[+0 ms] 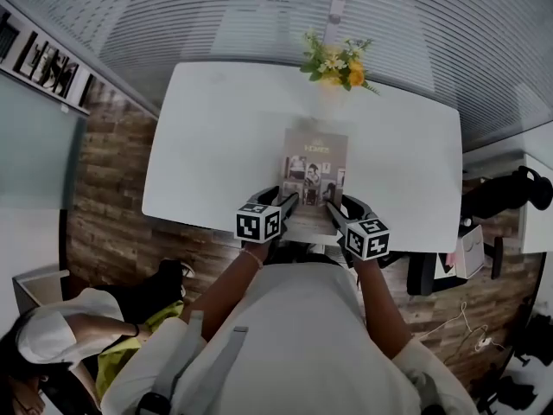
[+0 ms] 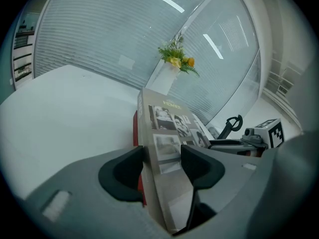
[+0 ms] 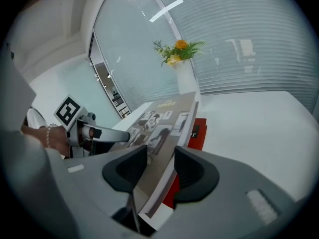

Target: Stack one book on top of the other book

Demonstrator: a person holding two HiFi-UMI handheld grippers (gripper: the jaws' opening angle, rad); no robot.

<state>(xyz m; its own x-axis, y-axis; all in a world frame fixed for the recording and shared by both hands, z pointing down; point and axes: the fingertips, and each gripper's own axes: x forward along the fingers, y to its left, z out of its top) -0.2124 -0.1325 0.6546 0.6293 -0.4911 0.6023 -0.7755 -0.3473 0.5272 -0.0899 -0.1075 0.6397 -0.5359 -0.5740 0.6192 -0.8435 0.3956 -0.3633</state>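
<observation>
Head view shows the left claw and the right claw each clamped on a side edge of the tan book, held tilted directly above the red book on the white counter

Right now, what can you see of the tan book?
The tan book is a thin, closed volume with a matte cover that bears a title and several black-and-white photos. The left gripper and the right gripper clamp its near end, one on each side edge. It is above the red book on the white table; whether the two books touch I cannot tell.
</observation>
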